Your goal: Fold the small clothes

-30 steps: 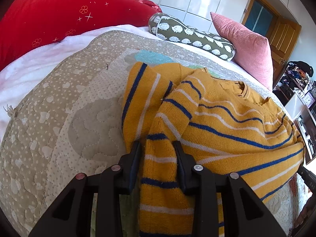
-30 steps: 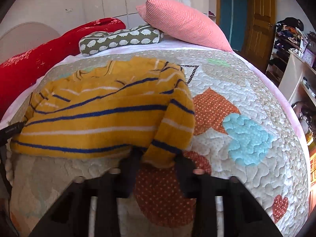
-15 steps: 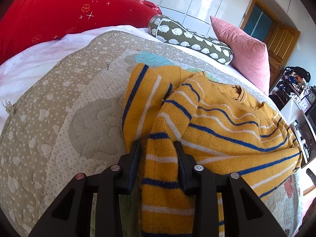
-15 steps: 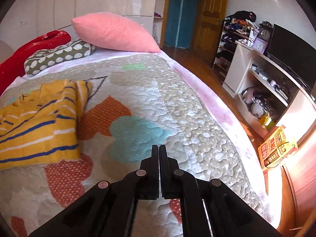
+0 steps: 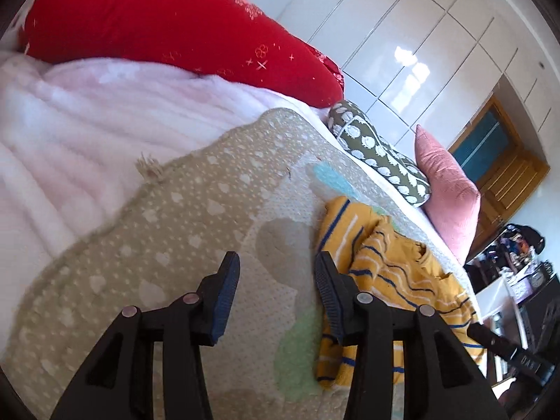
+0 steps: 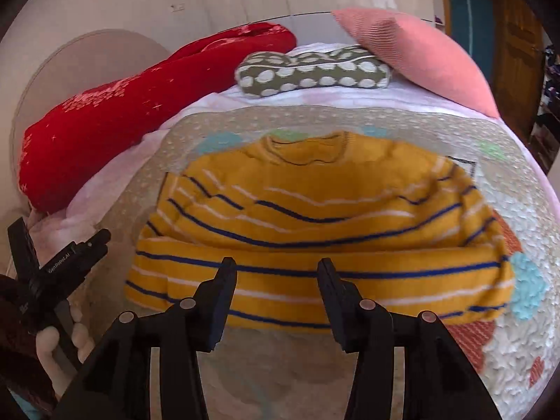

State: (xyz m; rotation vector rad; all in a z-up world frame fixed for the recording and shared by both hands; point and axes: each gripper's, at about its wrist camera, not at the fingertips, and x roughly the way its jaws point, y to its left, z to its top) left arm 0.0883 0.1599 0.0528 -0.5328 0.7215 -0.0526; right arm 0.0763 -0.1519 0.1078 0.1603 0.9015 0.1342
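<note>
Yellow sweater [image 6: 315, 217] amid bare quilt [image 6: 518, 161]

A home bedroom: quilted bed [image 6: 350, 119], pillows [image 6: 413, 52], white wardrobe doors [image 5: 402, 35].

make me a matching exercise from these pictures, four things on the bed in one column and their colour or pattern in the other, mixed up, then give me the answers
Column one:
1. sweater
2. long bolster
3. small cushion
4. square pillow

Column two:
A. olive green with white spots
B. plain pink, ribbed
C. mustard yellow with blue and white stripes
D. red with small pale motifs

Right pairs: 1-C, 2-D, 3-A, 4-B
</note>
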